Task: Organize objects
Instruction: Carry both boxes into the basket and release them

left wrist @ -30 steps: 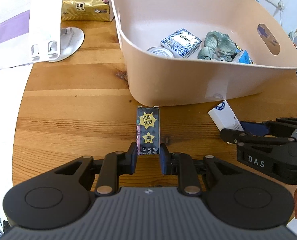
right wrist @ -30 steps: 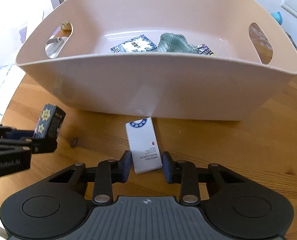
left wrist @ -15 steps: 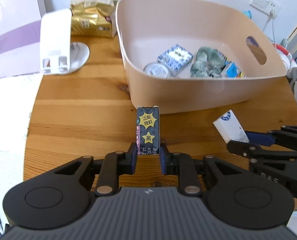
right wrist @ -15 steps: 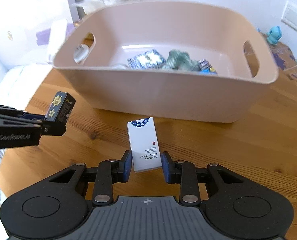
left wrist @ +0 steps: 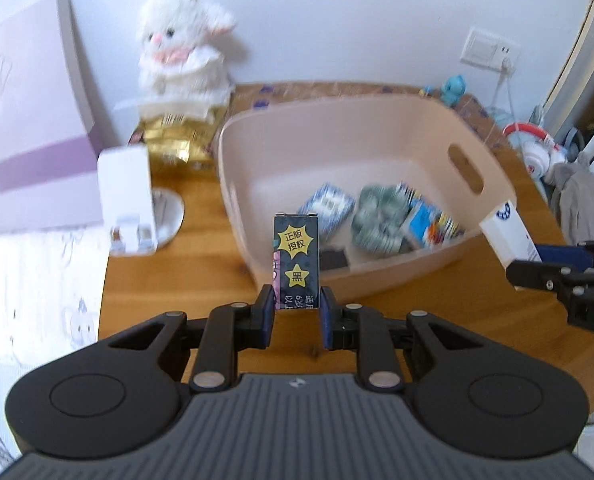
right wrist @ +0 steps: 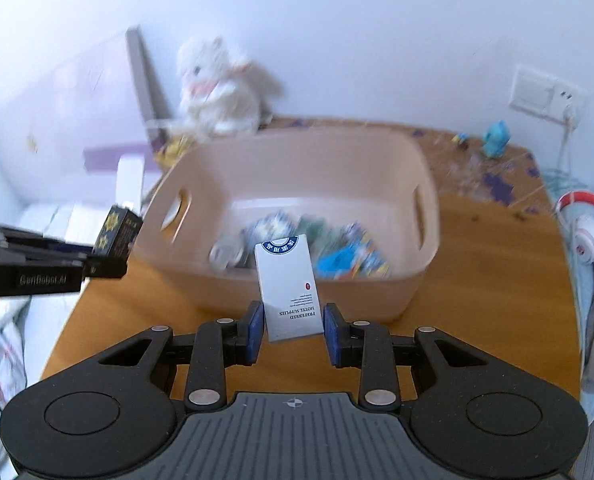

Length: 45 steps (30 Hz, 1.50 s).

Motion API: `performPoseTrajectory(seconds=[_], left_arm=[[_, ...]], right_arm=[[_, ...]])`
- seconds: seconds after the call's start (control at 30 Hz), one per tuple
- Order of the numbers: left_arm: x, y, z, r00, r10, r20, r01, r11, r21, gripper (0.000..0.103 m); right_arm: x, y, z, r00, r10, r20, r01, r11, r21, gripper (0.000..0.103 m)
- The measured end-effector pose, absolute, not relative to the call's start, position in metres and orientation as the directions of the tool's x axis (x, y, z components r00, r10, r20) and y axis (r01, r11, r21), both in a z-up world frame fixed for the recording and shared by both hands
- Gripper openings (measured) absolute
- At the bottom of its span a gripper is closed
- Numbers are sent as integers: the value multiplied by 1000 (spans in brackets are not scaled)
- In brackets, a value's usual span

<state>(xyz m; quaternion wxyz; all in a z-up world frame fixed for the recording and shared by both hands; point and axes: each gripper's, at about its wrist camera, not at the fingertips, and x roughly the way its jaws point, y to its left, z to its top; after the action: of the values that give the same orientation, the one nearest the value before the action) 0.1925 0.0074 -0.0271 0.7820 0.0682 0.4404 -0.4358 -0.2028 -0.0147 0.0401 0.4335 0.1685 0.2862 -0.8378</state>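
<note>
The left gripper (left wrist: 296, 314) pinches a dark box (left wrist: 296, 262) with yellow star stickers between its fingers (left wrist: 266, 316); the box stands upright, its lower end clamped by the blue pads and its top reaching up past the fingertips. Beyond those fingers sits the beige tub (left wrist: 377, 276), whose near wall lies just behind the box. Inside the tub lie a blue-and-white patterned packet (left wrist: 329, 210), a bundle of greenish cloth (left wrist: 381, 220) and a bright blue carton (left wrist: 425, 226), all blurred. To the left of the fingers a white stand (left wrist: 127, 200) rests on the wooden surface (left wrist: 185, 264), with gold packets (left wrist: 173, 144) and a white plush toy (left wrist: 185, 52) farther out against the wall.

The right gripper (right wrist: 291, 330) holds a white box (right wrist: 289, 288) with a blue emblem at its top, tilted slightly left, its lower part squeezed between the blue-padded fingers (right wrist: 333, 334). Straight ahead of these fingers is the same tub (right wrist: 377, 300), the white box overlapping its near wall in this view. Off to the left of the fingers the other gripper shows with the dark box, raised beside the tub's left end. Right of the fingers, the bare surface runs out to a small blue figurine (right wrist: 496, 138) near the wall socket (right wrist: 545, 96), and red-and-white headphones (right wrist: 585, 224) lie at the far right edge
</note>
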Motion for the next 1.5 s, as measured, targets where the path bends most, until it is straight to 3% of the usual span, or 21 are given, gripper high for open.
performPoseTrajectory(seconds=[0.33,0.9,1.03,1.1,1.27,1.43,1.5], left_arm=[[219,-56,-12,276,-625,-730,751,614,-241,25],[227,-117,-87,168,-456,-874,738,646,-196,25],[227,-117,-91,167,-441,-882,730,656,-190,26],[228,-116,-88,166,-440,-882,729,657,-190,28],[229,-107,-76,203,-457,-866,719,670,-185,55],[226,-90,-58,236,-485,-842,717,671,-186,63],[223,-81,-51,245,-498,-832,720,668,-188,64]], right_arm=[[-251,-51,81,-629,-624,-464,777,-520,-355,31],[-314,-99,36,-656,-461,-598,742,-540,-398,31],[-316,-100,31,-665,-439,-604,735,-529,-425,42],[-313,-99,32,-670,-442,-596,731,-529,-431,53],[-298,-91,44,-679,-474,-561,728,-535,-429,82],[-275,-80,53,-689,-498,-526,721,-544,-430,100],[-265,-74,56,-692,-505,-516,718,-552,-424,103]])
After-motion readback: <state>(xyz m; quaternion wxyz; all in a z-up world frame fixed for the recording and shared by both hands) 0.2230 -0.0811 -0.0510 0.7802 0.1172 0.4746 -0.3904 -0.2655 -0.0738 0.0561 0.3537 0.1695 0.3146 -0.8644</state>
